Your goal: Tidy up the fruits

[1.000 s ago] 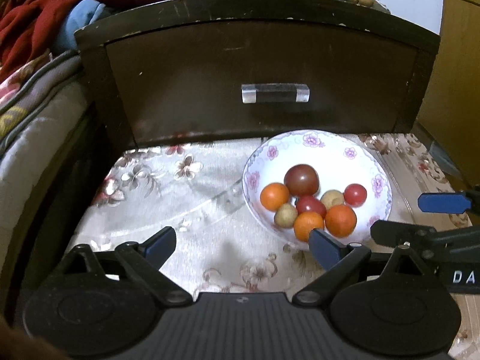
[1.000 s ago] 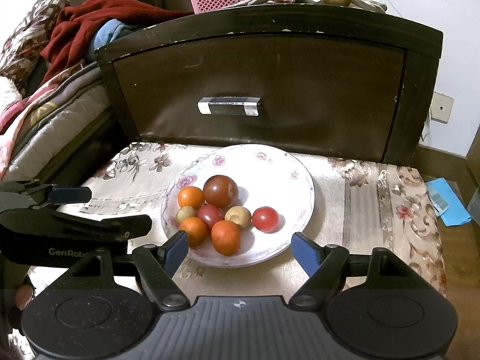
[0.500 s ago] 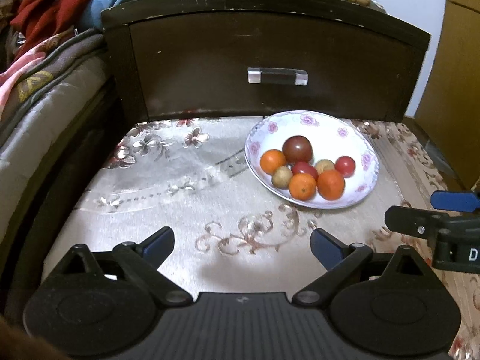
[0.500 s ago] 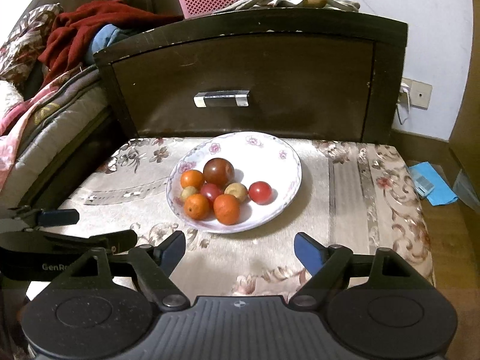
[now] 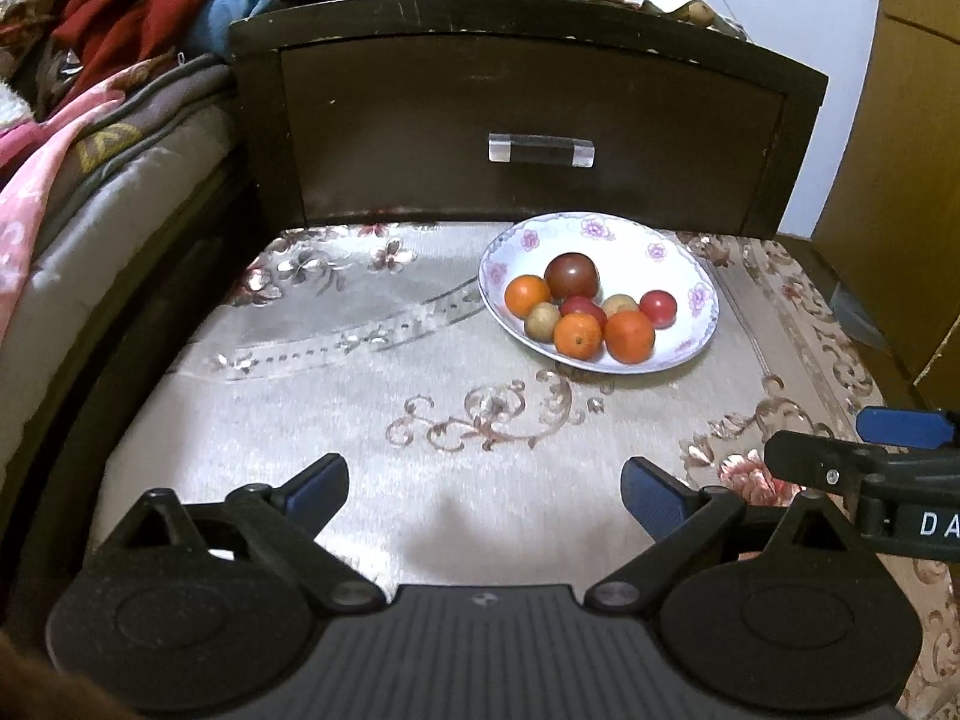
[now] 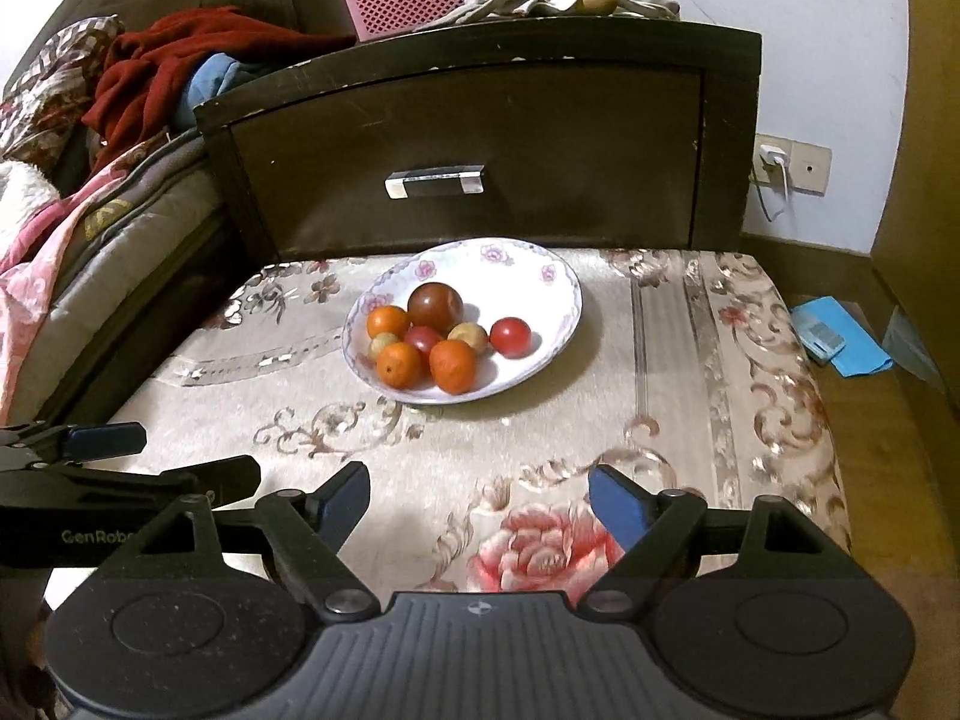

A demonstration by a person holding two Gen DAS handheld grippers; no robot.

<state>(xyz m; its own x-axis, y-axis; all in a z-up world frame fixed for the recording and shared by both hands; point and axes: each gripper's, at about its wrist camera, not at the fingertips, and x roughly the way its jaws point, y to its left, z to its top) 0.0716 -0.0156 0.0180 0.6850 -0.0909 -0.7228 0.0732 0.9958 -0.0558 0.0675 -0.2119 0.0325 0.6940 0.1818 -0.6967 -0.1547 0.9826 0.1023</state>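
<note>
On the far left we see a bed [image 6: 90,240] piled with a red garment [image 6: 150,72]. Our left claw [image 5: 485,489] hangs wide open over the floral cloth [image 5: 360,408], holding nothing. Further right, the flowered plate [image 6: 540,276] sits on the cloth-covered counter just before the dark drawer front [image 6: 480,138], carrying three oranges [image 6: 453,365], a dark tomato [image 6: 435,304] and smaller red and tan fruits (all clustered together). Our right claw [image 6: 479,495] is likewise spread wide and empty, well short of the plate.
</note>
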